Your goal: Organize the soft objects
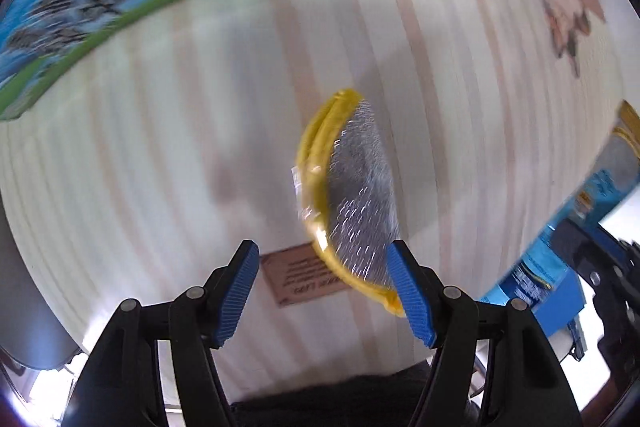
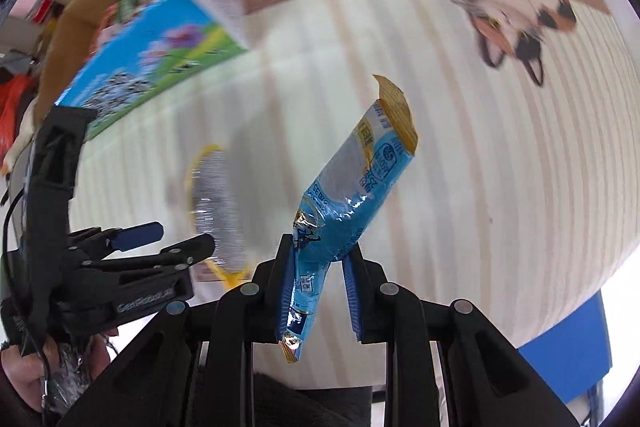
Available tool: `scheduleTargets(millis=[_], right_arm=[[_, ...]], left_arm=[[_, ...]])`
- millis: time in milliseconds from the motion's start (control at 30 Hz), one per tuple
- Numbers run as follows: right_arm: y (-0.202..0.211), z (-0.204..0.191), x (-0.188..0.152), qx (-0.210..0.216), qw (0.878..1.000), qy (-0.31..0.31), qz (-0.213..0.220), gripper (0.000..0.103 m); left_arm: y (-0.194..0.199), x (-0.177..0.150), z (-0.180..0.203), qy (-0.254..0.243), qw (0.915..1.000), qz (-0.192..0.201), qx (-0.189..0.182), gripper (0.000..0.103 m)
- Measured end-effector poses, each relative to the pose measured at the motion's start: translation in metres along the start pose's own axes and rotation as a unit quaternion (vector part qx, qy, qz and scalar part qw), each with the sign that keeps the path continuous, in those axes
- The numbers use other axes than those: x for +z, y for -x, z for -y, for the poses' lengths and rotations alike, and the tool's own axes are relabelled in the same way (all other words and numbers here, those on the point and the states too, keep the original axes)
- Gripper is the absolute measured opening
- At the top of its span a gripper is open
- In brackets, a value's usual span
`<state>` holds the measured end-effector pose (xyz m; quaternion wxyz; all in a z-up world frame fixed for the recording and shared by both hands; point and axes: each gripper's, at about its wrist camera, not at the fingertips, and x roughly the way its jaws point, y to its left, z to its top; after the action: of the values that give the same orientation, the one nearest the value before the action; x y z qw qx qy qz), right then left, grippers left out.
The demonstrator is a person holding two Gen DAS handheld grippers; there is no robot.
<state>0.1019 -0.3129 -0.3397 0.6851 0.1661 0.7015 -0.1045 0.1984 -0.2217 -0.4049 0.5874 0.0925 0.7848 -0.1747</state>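
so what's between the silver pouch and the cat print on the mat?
Nothing: bare striped mat between the silver pouch and the cat print, per the right wrist view.

Glossy crinkled blue foil packet (image 2: 352, 187); silver-yellow shiny pouch (image 1: 352, 195); striped cloth tablecloth (image 1: 160, 167)

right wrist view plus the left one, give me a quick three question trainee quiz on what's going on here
1. True or false: the right gripper is shut on the blue snack packet.
2. What lies on the striped mat ahead of the left gripper? A) a red sock B) a yellow-rimmed silver pouch C) a glass cup
3. Fill in: the animal drawn on the mat in the right wrist view is a ____.

Key
1. True; the packet is pinched low between the blue pads.
2. B; it lies on the mat, with no pad clearly pressing on it.
3. cat
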Motion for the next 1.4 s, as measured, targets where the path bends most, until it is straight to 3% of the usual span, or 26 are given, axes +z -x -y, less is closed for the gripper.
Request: scheduleTargets(millis=[33,133,233,300,333,467,567,700,833,933,1000,1067,1233,1400], right_arm=[[-0.003,0.001,-0.002,-0.002,1.0,-0.004,-0.002,0.025],[-0.016,0.006,-0.003,-0.007,1.0,-0.014,-0.008,0.025],[-0.027,0.0,0.003,-0.015,1.0,-0.012,-0.012,0.025],[-0.03,-0.004,0.007,-0.017,1.0,-0.01,-0.015,0.025],[-0.03,-0.006,0.008,-0.016,1.0,-0.009,-0.016,0.025],[-0.026,-0.022,0.015,-0.008,1.0,0.009,-0.014,0.025],[-0.012,-0.037,0.024,0.002,1.0,0.031,0.0,0.025],[0.025,-0.072,0.044,0.015,0.997,0.074,0.03,0.025],[0.073,-0.119,0.086,0.008,0.989,0.137,0.063,0.025],[0.097,-0.147,0.122,-0.026,0.981,0.172,0.087,0.025],[0.102,-0.169,0.153,-0.05,0.976,0.191,0.091,0.025],[0.101,-0.186,0.184,-0.064,0.974,0.201,0.078,0.025],[0.06,-0.218,0.253,-0.131,0.967,0.215,0.047,0.025],[0.004,-0.219,0.292,-0.154,0.968,0.197,-0.007,0.025]], left_arm=[[-0.008,0.003,0.007,-0.003,0.9999,-0.007,-0.008,0.065],[-0.028,0.004,0.024,-0.018,0.9995,-0.021,0.017,0.065],[-0.032,0.009,0.044,-0.042,0.9984,-0.009,0.038,0.067],[-0.027,0.014,0.058,-0.044,0.9978,0.004,0.05,0.049],[-0.021,0.017,0.057,-0.045,0.9978,0.012,0.048,0.036],[0.001,0.005,0.049,-0.027,0.9983,0.039,0.035,0.033],[0.039,-0.034,0.018,-0.012,0.9966,0.079,0.022,0.033],[0.11,-0.049,0.004,0.01,0.9881,0.153,0.005,0.033],[0.182,-0.035,-0.034,0.037,0.9768,0.21,0.014,0.033],[0.223,-0.011,-0.094,0.056,0.9714,0.226,0.049,0.034],[0.255,0.002,-0.142,0.066,0.9695,0.223,0.078,0.034],[0.258,0.024,-0.17,0.08,0.9703,0.209,0.093,0.034],[0.221,0.071,-0.234,0.11,0.9788,0.143,0.097,0.034],[0.176,0.127,-0.266,0.12,0.9823,0.099,0.104,0.034]])
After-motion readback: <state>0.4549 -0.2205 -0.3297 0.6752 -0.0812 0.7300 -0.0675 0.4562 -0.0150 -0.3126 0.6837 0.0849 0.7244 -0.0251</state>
